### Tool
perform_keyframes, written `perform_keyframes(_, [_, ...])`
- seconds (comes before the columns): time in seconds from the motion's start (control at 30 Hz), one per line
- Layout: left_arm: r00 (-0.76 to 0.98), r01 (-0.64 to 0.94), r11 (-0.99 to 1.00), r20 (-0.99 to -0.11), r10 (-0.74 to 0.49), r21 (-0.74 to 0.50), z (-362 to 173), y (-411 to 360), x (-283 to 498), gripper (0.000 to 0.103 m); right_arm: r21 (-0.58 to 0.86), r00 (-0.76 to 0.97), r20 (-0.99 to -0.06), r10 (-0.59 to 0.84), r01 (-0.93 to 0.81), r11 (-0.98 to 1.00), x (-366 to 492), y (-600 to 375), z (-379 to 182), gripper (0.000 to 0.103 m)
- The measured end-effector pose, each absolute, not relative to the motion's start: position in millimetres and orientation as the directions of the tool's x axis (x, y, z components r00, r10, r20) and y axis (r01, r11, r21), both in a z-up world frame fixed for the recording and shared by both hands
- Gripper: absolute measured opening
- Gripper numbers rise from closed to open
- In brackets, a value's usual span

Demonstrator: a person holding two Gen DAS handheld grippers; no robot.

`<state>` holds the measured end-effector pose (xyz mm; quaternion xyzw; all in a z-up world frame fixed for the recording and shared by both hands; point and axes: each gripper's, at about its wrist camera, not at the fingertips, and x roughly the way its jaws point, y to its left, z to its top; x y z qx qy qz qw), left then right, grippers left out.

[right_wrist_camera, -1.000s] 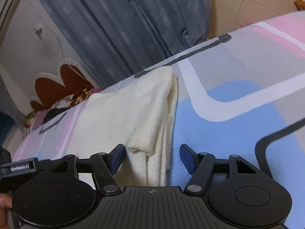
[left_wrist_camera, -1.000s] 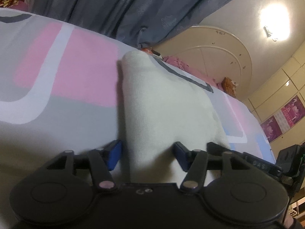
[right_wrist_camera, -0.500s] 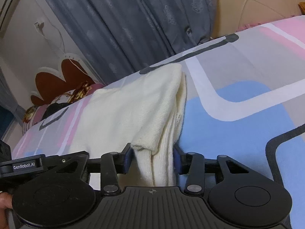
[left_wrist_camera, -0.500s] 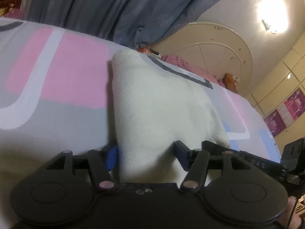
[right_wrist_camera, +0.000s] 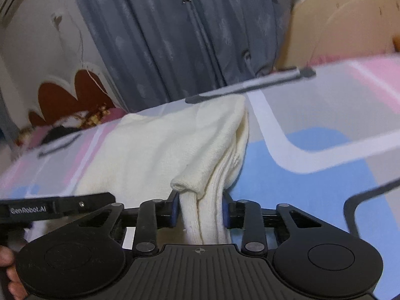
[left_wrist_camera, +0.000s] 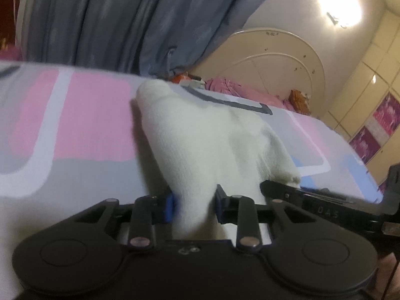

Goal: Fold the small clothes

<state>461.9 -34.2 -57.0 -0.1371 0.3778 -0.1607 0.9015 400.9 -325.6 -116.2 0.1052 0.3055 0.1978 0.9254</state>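
A cream knitted garment (left_wrist_camera: 205, 145) is spread on a bed (left_wrist_camera: 75, 125) covered by a sheet patterned in pink, grey, white and blue. Its near edge is gathered up at two places, one in each gripper. The jaws of the left gripper (left_wrist_camera: 193, 205) are closing, and a bunched corner of the cloth is pinched between the blue pads (left_wrist_camera: 169, 206). The right gripper (right_wrist_camera: 200, 210) is likewise closing – a folded, layered edge of the garment (right_wrist_camera: 160, 147) is clamped between its jaws, with a rolled hem seen just above them. Beyond the bed, grey-blue curtains (right_wrist_camera: 187, 37) hang – a cream arched headboard (left_wrist_camera: 275, 57) is seen to their right in the left wrist view.
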Motion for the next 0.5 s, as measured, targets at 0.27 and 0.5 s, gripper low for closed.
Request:
perform_keyframes(0.27, [0.721,0.222,0.934,-0.597,-0.351,-0.281,-20.0,-9.5,428.2,0.028,0.187,0.785,-0.466,0.408,-0.363,0.913,364.0,-282.6,-82.7,0.026])
perform_keyframes(0.5, [0.752,0.17,0.967,-0.608,-0.253,-0.191,1.1,56.9,382.2,0.028,0.232,0.758,-0.433,0.488,-0.429,0.873,326.9,-211.9,-80.6,0.026])
